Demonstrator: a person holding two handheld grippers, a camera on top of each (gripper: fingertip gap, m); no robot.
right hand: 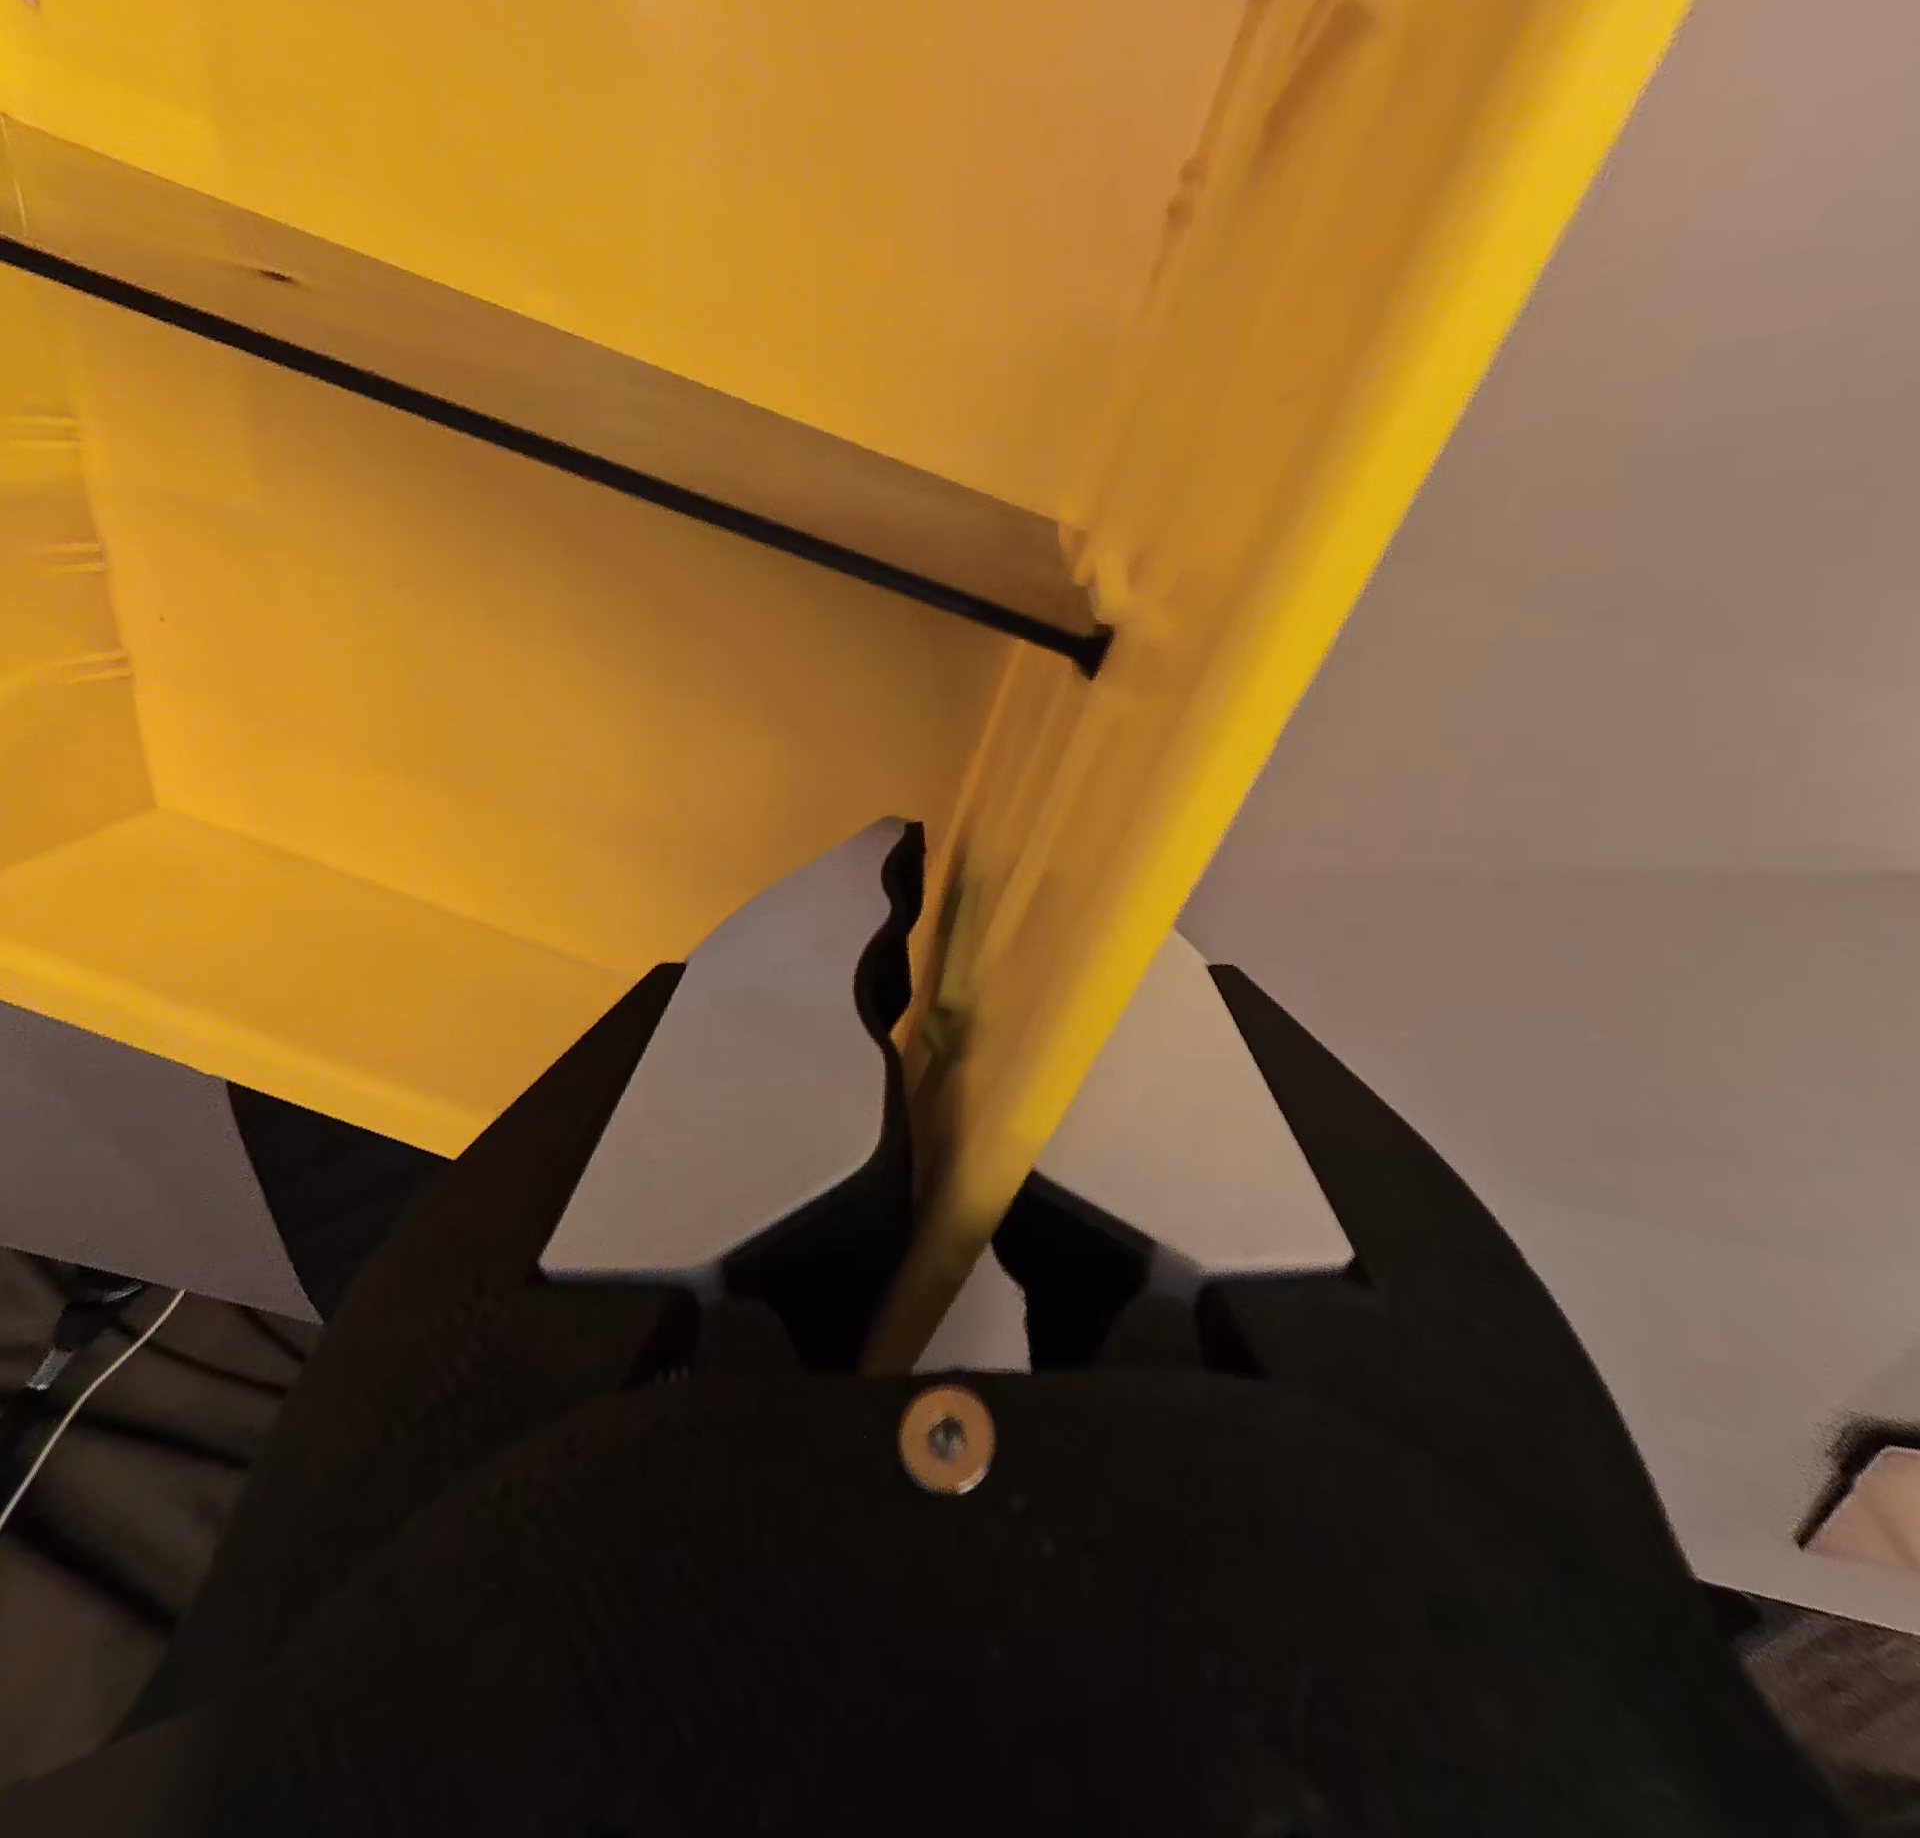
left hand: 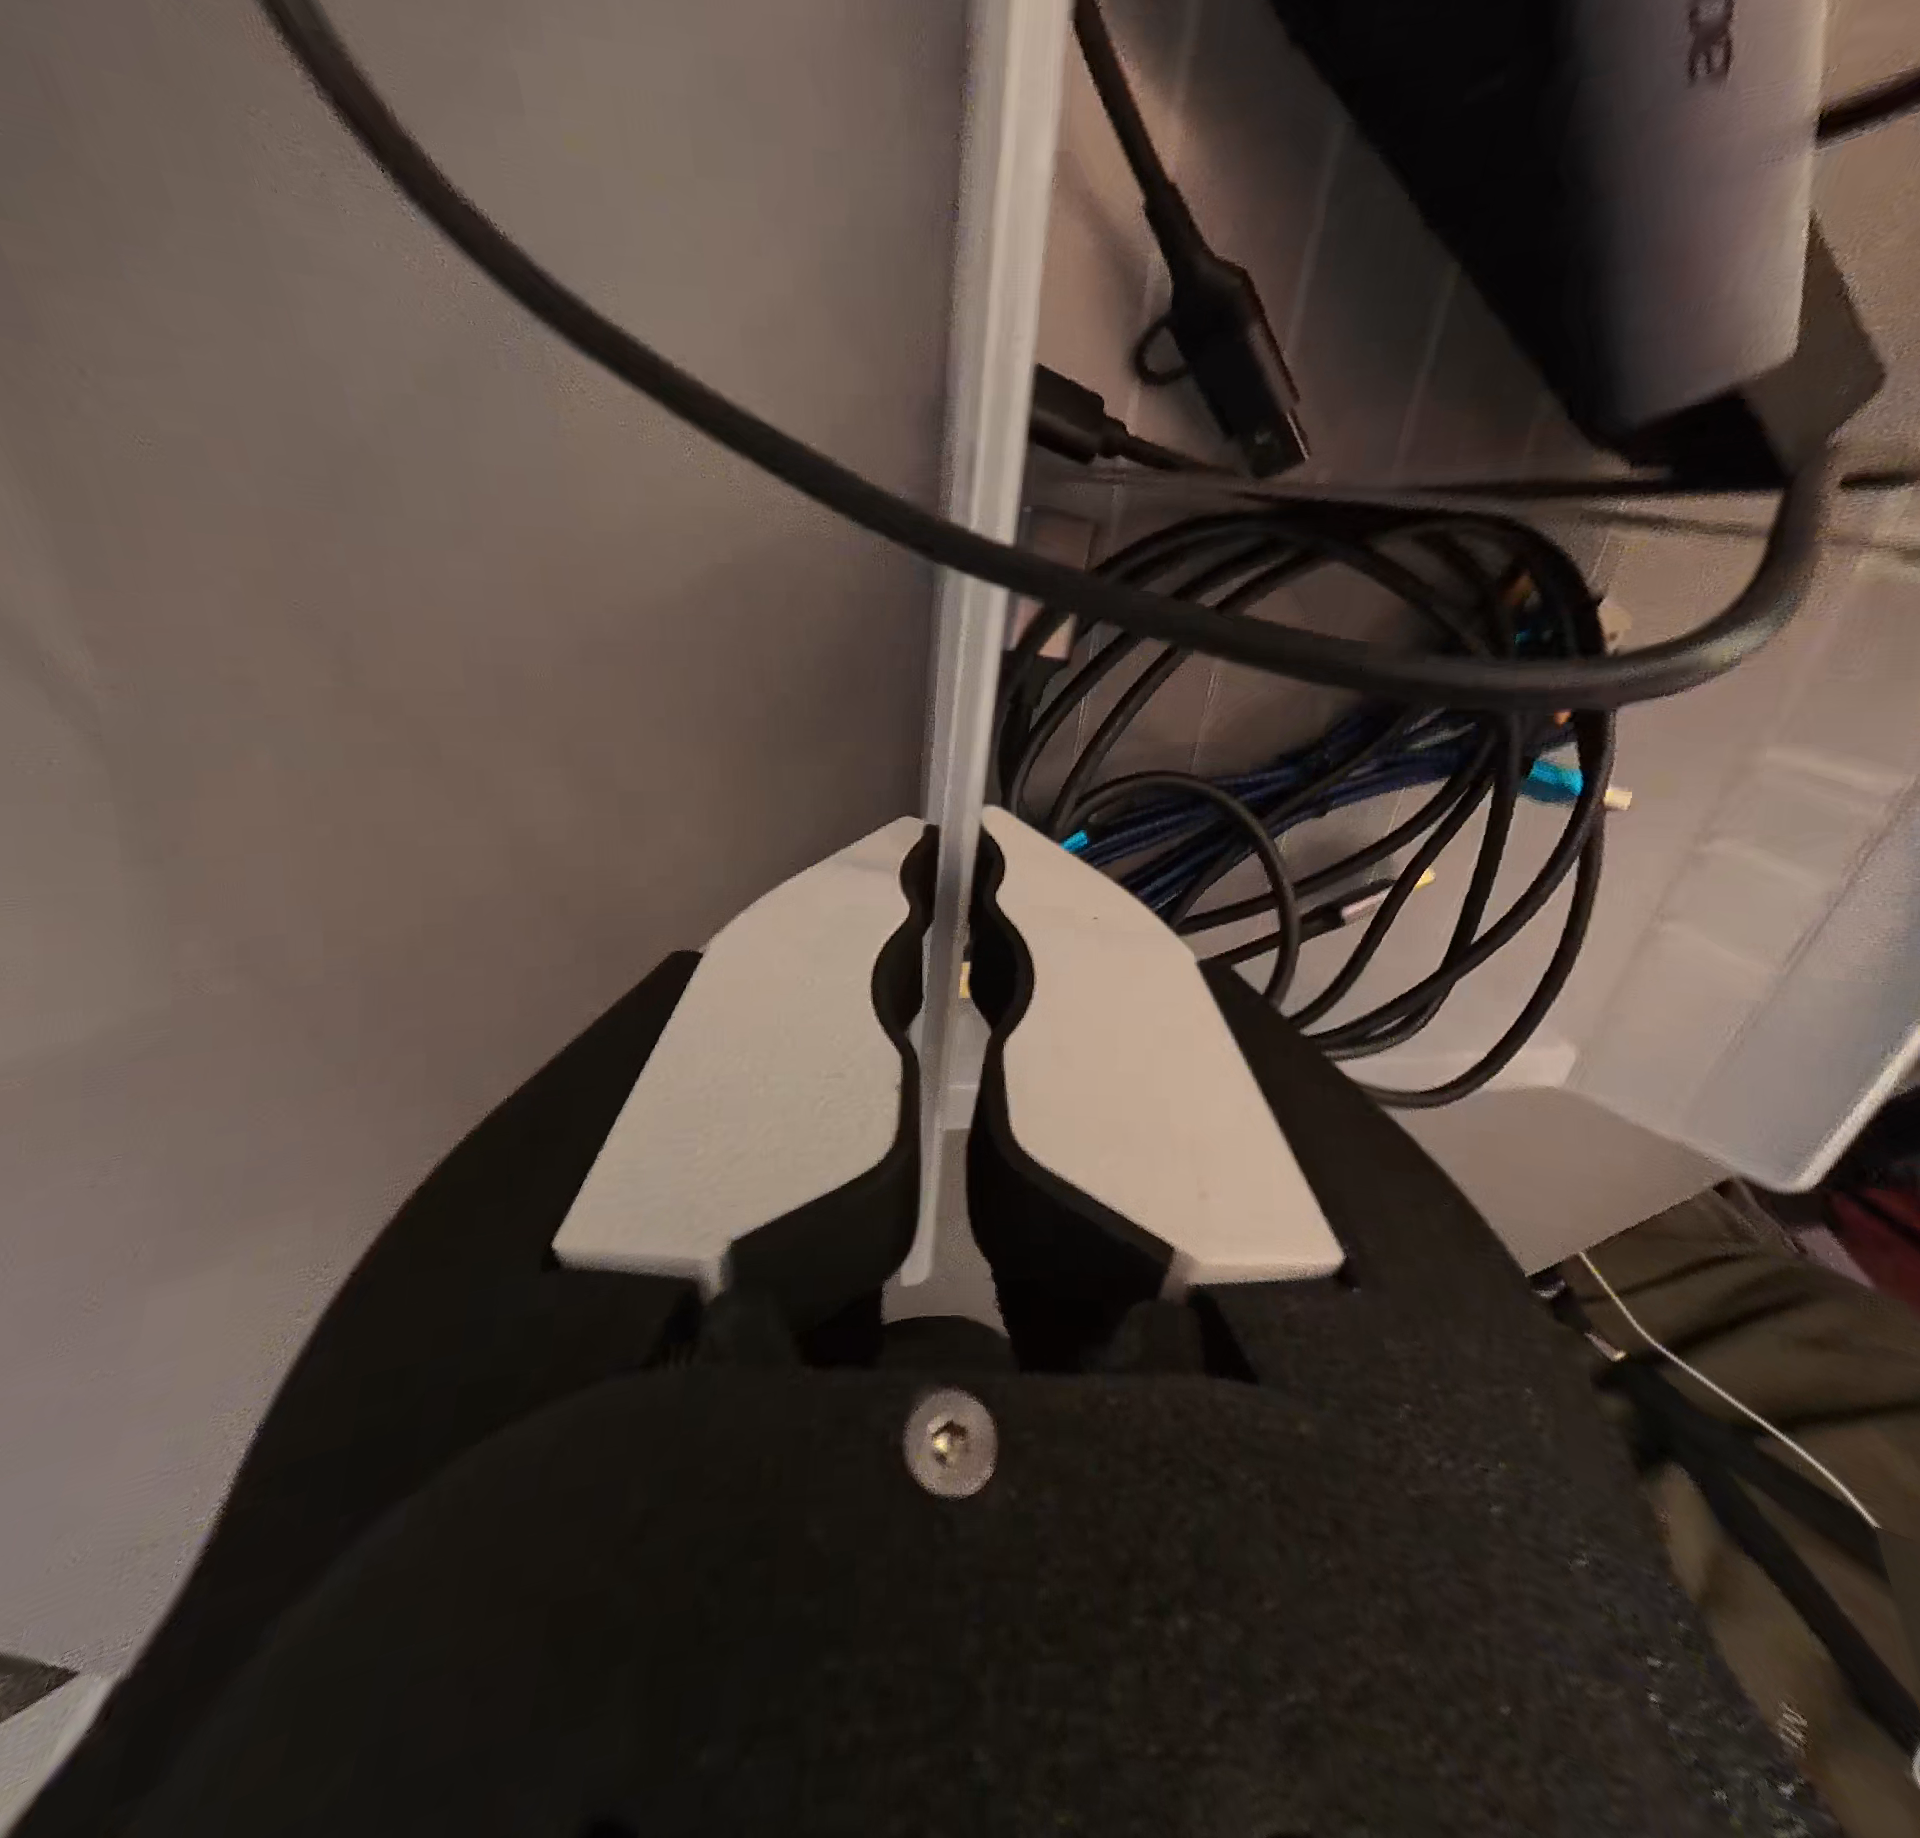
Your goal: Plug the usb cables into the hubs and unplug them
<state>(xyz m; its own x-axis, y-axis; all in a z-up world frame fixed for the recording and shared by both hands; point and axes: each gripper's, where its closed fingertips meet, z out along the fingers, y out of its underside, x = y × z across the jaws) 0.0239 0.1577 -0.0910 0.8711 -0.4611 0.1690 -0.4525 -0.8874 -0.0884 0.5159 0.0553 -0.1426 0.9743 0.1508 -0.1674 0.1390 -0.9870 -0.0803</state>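
My left gripper (left hand: 954,843) is shut on the thin upright wall (left hand: 987,438) of a clear plastic bin, and both pads press on it. Inside that bin lie coiled black and blue USB cables (left hand: 1351,749) and a loose black USB plug (left hand: 1257,386). A grey hub (left hand: 1662,178) hangs at the top right, and its thick black cable (left hand: 623,375) sweeps across the view. My right gripper (right hand: 966,853) straddles the wall (right hand: 1299,438) of a yellow bin. That wall runs slanted between the fingers. The near finger (right hand: 790,957) lies just beside it. The far fingertip is hidden behind the wall.
A thin black rod (right hand: 520,438) crosses the inside of the yellow bin. Both bins stand on a pale table (right hand: 1558,749), which also shows in the left wrist view (left hand: 312,541). The table has a cut-out (right hand: 1860,1497) near its front edge. Dark cloth and a thin white wire (left hand: 1714,1404) lie below. My hands' fingertips stand some 50 cm from each other.
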